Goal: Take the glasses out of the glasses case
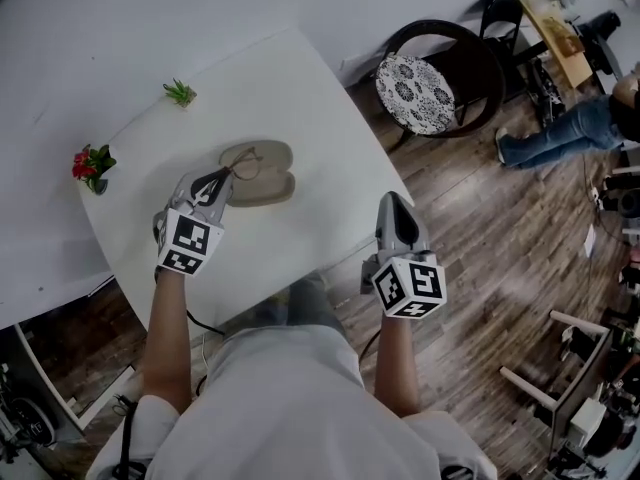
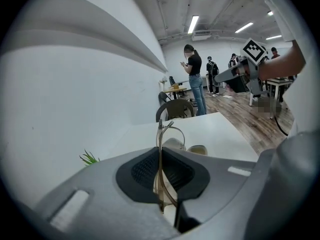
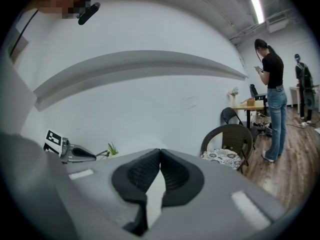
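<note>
On the white table (image 1: 300, 98), the open beige glasses case (image 1: 268, 186) lies with both halves flat. The left gripper (image 1: 222, 178), jaws clamped on the thin wire glasses (image 2: 160, 139), holds them at the case's left end; whether the frame touches the case cannot be told. The right gripper (image 1: 391, 204), jaws pressed together on nothing, is at the table's right edge, well apart from the case.

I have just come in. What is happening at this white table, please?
A person at a white table holds a gripper in each hand. The left claw is shut on the thin wire frame of the glasses and holds them at the left side of the open beige glasses case, which lies on the table. The right claw is shut on nothing and hangs near the table's right corner, apart from the case.
</note>
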Tool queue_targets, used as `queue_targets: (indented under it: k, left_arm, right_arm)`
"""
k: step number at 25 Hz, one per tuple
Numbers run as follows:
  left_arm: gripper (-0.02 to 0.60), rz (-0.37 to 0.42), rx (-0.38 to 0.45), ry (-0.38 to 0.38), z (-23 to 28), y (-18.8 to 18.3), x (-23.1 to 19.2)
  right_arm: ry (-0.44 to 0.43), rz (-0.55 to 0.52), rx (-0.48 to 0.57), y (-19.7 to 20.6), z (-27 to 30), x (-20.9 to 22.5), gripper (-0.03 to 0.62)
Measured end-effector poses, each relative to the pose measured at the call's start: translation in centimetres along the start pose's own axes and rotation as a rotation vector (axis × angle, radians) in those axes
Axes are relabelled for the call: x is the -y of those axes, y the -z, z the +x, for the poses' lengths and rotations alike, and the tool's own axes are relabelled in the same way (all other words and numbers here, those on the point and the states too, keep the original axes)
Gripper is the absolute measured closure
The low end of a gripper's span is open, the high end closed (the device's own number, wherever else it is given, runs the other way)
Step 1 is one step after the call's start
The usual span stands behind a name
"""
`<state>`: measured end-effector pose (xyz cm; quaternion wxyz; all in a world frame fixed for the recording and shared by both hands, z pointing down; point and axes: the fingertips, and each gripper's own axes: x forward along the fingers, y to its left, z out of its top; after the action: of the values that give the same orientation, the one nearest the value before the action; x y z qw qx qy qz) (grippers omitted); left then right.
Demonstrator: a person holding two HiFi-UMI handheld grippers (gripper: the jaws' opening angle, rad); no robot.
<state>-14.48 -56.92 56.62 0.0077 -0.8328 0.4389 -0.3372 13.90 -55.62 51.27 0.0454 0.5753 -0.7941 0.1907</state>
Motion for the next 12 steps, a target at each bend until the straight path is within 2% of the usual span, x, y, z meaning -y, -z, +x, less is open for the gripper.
queue_targets:
  k: [3,12]
  left_arm:
    - [0.557,-0.012,0.030,-0.040,-2.1,-0.4,-0.5]
    - [0.557,-0.115,0.184,-0.199,-10.7,-2.0,-3.0]
  right_arm:
    - [-0.014,-0.009,0.015,-0.5,-0.7,-1.4,0.591]
    - [-0.055,-0.033,0.066,-1.8,-4.0,-6.1,0.591]
